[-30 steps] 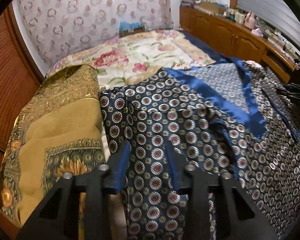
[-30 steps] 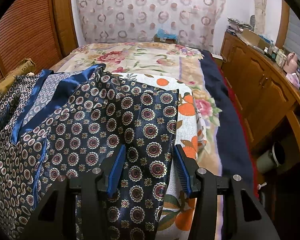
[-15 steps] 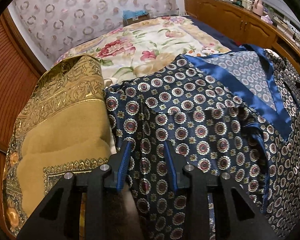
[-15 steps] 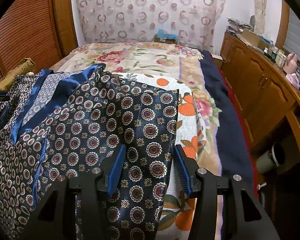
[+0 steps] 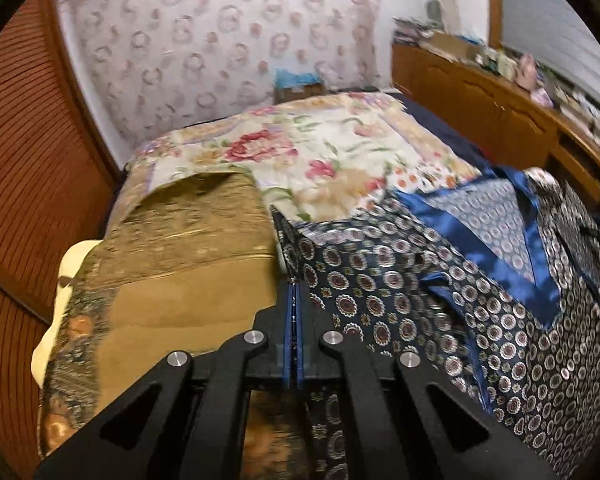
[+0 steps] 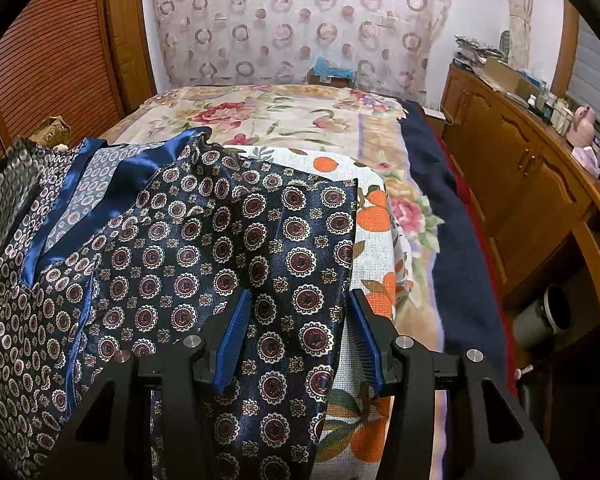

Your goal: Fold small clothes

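Grab stage: left gripper [image 5: 295, 300] has its fingers pinched on the patterned satin shirt's [image 5: 440, 300] edge at 12 o'clock, shirt spread on the bed [image 6: 300, 120]. Right gripper [image 6: 300, 324] fingers are apart, straddling the sleeve; probably clamps next.

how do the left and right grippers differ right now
The left gripper has its jaws shut, pinching the edge of the navy patterned shirt; the right gripper has its jaws wide open, straddling the shirt's sleeve without clamping it. Both are black with blue pads and sit over the same shirt.
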`<state>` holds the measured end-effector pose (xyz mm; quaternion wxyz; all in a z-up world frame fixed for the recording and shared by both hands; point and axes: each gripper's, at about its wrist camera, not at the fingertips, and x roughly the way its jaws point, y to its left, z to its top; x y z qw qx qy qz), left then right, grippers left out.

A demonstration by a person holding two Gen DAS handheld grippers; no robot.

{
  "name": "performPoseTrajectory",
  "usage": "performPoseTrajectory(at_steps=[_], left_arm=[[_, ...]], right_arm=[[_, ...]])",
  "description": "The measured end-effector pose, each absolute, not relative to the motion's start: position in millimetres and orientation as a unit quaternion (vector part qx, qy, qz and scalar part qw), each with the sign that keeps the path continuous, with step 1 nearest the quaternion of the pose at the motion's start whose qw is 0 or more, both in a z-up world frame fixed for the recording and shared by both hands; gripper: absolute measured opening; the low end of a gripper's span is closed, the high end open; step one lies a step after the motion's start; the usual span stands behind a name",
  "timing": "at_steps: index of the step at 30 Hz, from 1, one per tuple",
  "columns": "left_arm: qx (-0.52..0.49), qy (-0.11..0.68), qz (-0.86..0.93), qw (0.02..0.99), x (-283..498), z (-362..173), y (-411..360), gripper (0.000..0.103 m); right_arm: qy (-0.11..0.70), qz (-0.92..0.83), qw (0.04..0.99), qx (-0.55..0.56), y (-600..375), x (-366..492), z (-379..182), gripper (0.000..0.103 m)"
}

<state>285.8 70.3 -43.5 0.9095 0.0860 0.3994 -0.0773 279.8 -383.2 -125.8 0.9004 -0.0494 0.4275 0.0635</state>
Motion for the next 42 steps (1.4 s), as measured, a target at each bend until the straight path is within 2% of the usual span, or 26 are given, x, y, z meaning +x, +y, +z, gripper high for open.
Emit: performPoseTrajectory(at_steps=[12,20,23,24,25,30,42], left_arm=[[0.059,0.413,-0.076,0.906,284.0,-63.2,84.3,0.002],[0.048,0.402,-0.109,0.908,279.1,-59.4,77.1,0.002],[0.046,0.394,-0.12,0.91,271.7,-54.7,71.4,0.002],[0.046,0.389,-0.124,0.912,266.8,-51.9,68.0,0.002],[0.046,0.386,-0.128,0.913,263.6,-50.3,66.4,0.002],[0.037,0.362,-0.146,0.92,237.8,-36.1,60.8,0.002],[0.012,0.329,-0.145,0.933,161.0,-28.0,87.3,0.002]], right_arm=[[0.436,0.077,0.895,-0.053,-383.2,283.7,-123.9,0.052],[0.456,0.082,0.886,-0.009,-403.8,319.2,-120.0,0.051],[0.458,0.083,0.885,-0.007,-401.9,328.6,-120.1,0.025],[0.459,0.083,0.885,-0.008,-399.6,328.8,-120.3,0.012],[0.457,0.084,0.885,-0.012,-396.0,328.7,-119.1,0.007],[0.42,0.09,0.903,-0.023,-380.0,310.8,-102.0,0.002],[0.305,0.082,0.948,-0.037,-362.6,191.8,-47.1,0.001]])
